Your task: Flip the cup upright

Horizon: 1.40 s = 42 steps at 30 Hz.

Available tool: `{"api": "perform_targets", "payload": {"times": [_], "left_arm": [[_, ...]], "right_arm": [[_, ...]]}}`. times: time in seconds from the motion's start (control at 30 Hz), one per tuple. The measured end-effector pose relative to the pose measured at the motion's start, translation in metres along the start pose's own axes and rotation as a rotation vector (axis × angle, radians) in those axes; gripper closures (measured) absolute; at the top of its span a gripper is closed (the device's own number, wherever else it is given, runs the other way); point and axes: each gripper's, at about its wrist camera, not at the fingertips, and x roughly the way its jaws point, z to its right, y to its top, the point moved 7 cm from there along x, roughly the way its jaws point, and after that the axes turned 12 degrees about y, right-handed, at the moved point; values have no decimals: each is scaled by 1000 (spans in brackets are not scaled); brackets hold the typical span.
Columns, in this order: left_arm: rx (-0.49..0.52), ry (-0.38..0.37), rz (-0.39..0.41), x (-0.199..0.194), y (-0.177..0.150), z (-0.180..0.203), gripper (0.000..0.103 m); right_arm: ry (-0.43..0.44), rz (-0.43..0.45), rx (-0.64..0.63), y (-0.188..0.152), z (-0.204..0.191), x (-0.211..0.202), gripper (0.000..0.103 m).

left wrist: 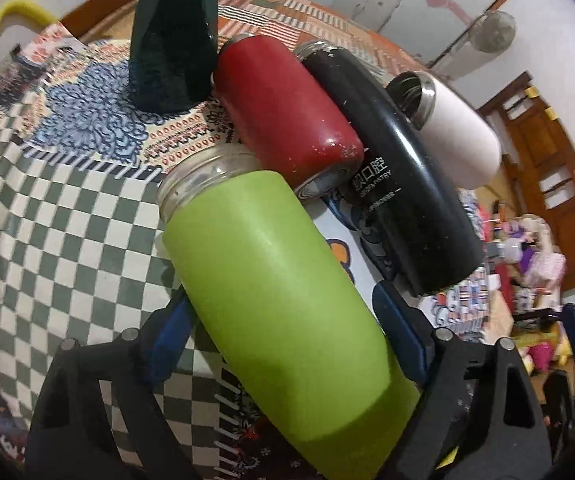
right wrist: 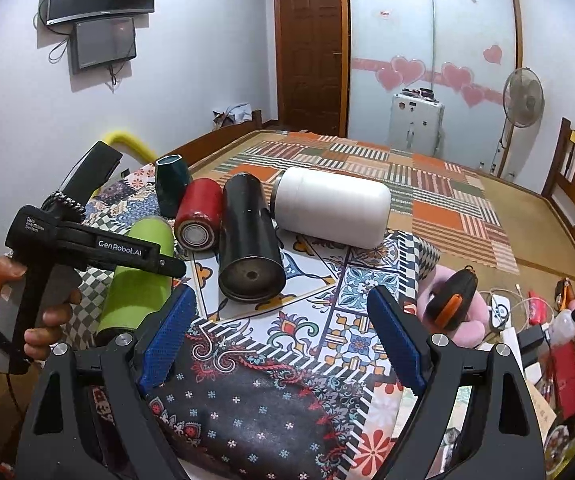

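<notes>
Left wrist view: left gripper clamped on the lime-green cup, glass-mouthed and tilted; right gripper wide apart.

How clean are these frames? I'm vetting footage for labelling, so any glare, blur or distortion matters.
Left wrist view: the black flask carries a glare streak, and fisheye bends the room edges. Right wrist view: sharp centre, curved walls, dark vignette corners.
</notes>
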Motion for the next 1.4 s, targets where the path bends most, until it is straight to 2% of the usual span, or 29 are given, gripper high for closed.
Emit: {"api": "perform_targets", "payload": {"times": [0.13,0.3,0.43,0.7,0.9,1.17,1.4], "left_arm": [[-30,-39,-13,-5,0,-12,27],[-13,-30,-12,-14,-9,-19,34],[6,-14,1,-27,-15,-21,35],[93,-20,132,-72,-29,-12,39],[187,-5,265,-107,-38,2,40],[226,4,397,-144,-45,5,40],[228,37,475,-152,-35,6,40]], "right_arm": [[-4,9,-3,1,-2,-5,17],[2,19,2,3,-5,-7,17],[9,22,3,4,-9,-4,17],[21,29,-6,7,-18,-4,17],[42,61,7,13,-22,-10,17],[59,87,29,18,-21,-12,17],[65,99,41,20,-20,-12,17]]}}
